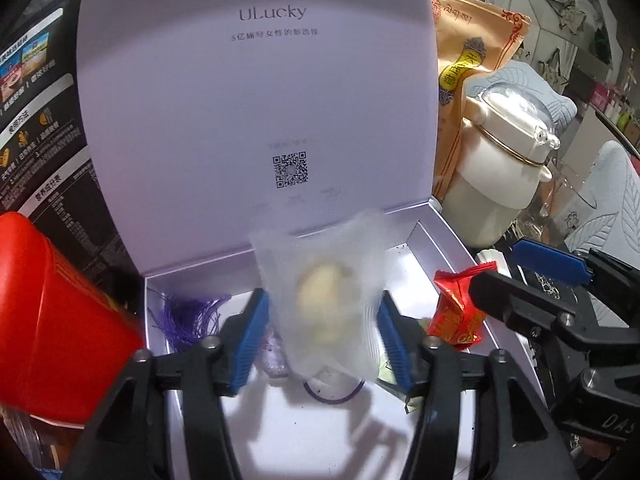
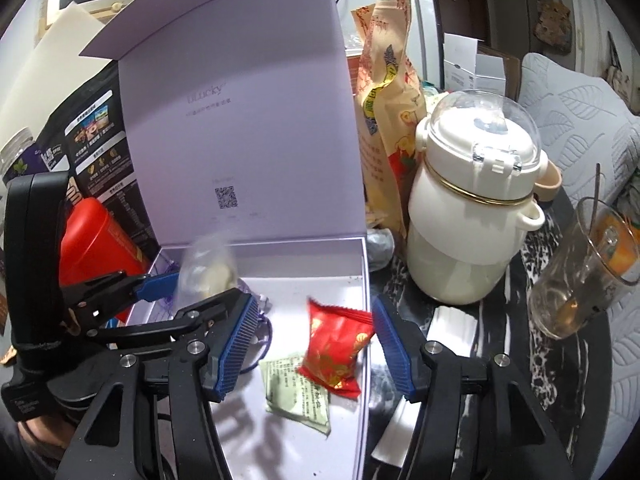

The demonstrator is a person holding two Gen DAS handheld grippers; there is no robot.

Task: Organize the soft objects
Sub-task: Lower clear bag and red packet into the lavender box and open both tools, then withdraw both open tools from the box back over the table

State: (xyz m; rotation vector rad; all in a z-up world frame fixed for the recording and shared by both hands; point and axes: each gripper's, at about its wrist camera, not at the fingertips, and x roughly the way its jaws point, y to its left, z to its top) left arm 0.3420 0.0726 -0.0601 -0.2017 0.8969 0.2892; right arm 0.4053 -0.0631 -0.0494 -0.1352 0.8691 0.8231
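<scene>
A blurred clear packet (image 1: 320, 296), seemingly loose, is framed by the spread left hand-held gripper (image 1: 320, 334) above the open box (image 1: 444, 248). A red packet (image 2: 334, 346) lies inside, between the right hand-held gripper (image 2: 316, 346)'s parted fingers.

Ahead of the fingers, passage is blocked by the upright lid (image 2: 248, 120); rightward, access is narrowed by the white jug (image 2: 472, 216).
</scene>
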